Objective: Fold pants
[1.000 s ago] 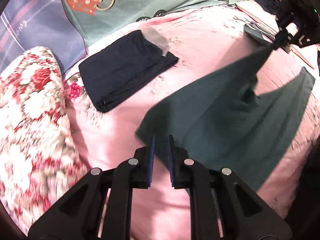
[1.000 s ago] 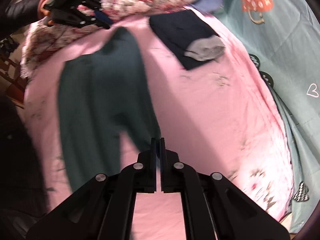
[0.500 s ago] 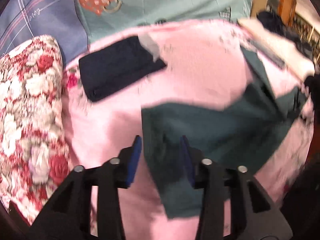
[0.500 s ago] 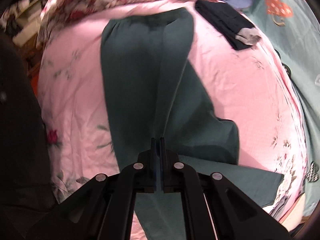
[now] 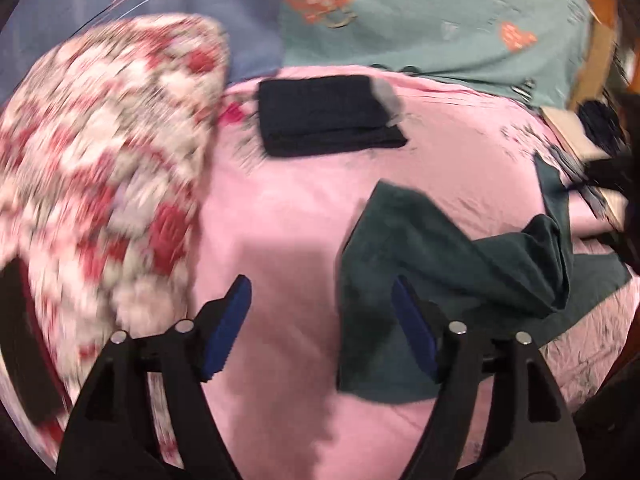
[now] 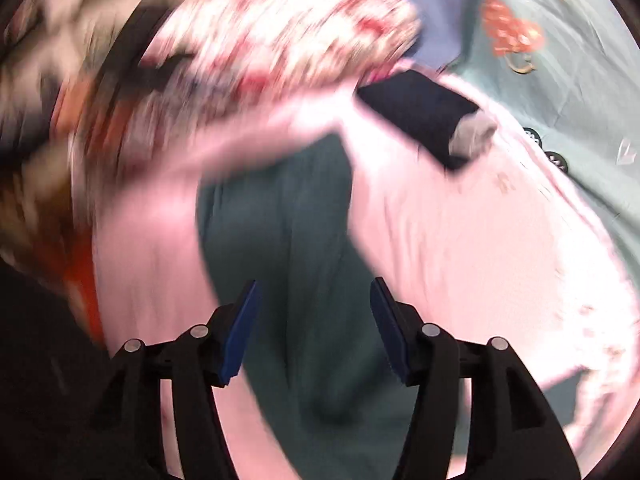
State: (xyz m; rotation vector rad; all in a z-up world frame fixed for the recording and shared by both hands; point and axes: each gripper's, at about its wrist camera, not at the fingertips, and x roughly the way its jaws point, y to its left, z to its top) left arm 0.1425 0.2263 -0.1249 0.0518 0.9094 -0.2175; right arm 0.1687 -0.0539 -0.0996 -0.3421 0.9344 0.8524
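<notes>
Both grippers, left [image 5: 320, 328] and right [image 6: 314, 328], are opening with nothing pinched between the pads. The pants [image 5: 432, 264] lie rumpled on the pink sheet [image 5: 280, 220], at about four o'clock from the folded dark garment [image 5: 324, 120]. Before the next fold (judging by the bunched ridge), flatten that lump, then pinch matching edges together.

Dark green pants [image 5: 448, 264]: 1
Folded navy garment [image 5: 324, 120]: 1
Floral quilt [image 5: 100, 168]: 1
Pink bed sheet [image 5: 280, 220]: 1
Teal heart-print cloth [image 5: 420, 20]: 1
</notes>
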